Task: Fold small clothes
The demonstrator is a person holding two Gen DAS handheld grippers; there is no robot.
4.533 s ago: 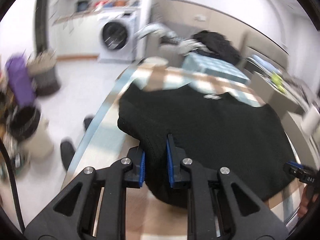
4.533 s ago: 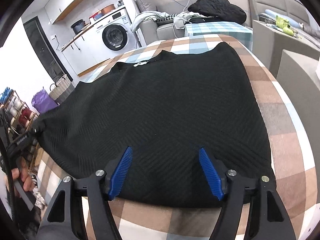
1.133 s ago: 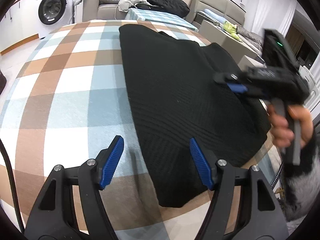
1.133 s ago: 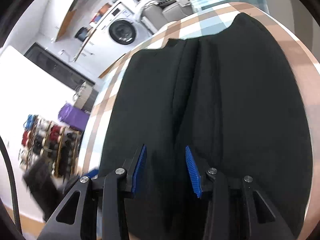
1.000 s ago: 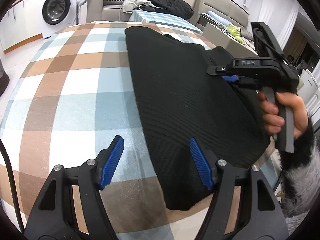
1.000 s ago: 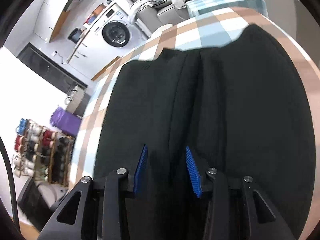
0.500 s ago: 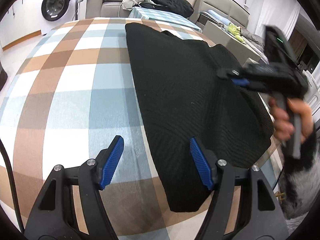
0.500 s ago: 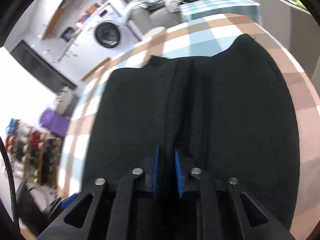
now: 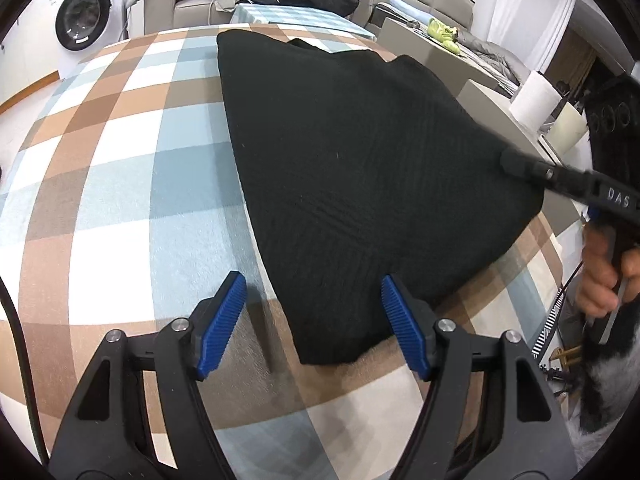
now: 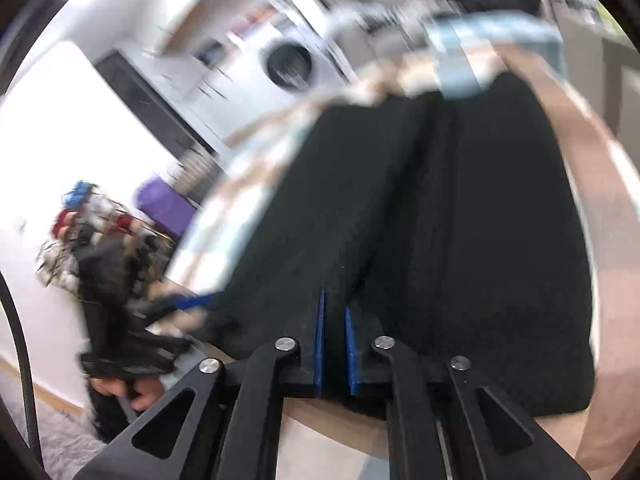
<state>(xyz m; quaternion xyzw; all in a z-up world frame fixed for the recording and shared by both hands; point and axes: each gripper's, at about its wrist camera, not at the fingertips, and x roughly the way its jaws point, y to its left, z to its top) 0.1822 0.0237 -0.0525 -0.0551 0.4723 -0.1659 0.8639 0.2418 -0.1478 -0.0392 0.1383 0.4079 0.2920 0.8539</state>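
Jaws of the left gripper (image 9: 312, 312) stand wide apart; jaws of the right gripper (image 10: 334, 336) are nearly together, clamped on the near edge of the black sweater (image 9: 360, 152).

The black sweater lies flat on the bench (image 9: 120, 184), which has a checked cloth in brown, blue and white. The left gripper hovers at the near corner of the garment, its blue pads (image 9: 224, 320) one on each side of that corner. The right wrist view is blurred. A washing machine (image 9: 84, 20) stands behind the bench.
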